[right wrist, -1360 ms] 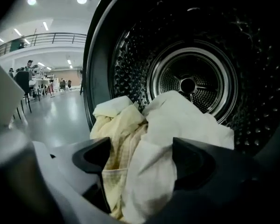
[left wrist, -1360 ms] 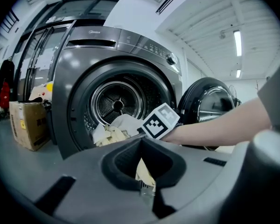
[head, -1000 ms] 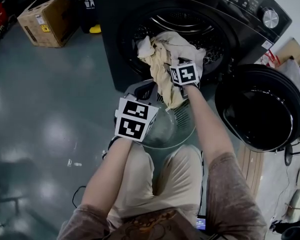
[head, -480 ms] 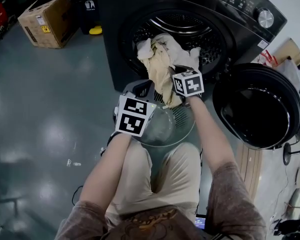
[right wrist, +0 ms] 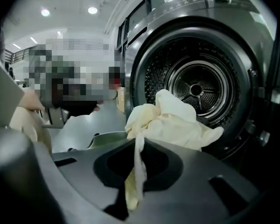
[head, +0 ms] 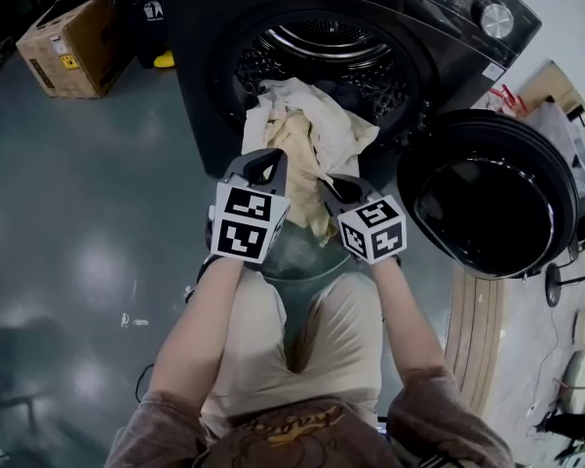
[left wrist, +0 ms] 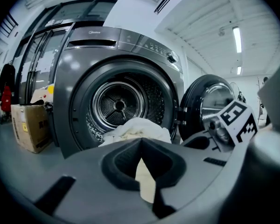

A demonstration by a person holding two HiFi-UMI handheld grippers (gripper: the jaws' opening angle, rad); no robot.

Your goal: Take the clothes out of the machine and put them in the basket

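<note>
In the head view, the cream clothes (head: 302, 135) spill from the machine (head: 195, 57) mouth at upper centre. They trail down toward the basket (head: 294, 261), whose contents are hidden, between the left gripper (head: 263, 164) and right gripper (head: 336, 191). In the left gripper view, the jaws are pinched together on a strip of cloth, and the drum (left wrist: 119, 105) behind looks bare. In the right gripper view, the jaws have just been closing and now clamp a twisted strip. Both holds look thin. The bundle's bulk rests on the door lip, so a pull could slip a strip free or drop the load on the floor beside the basket.
</note>
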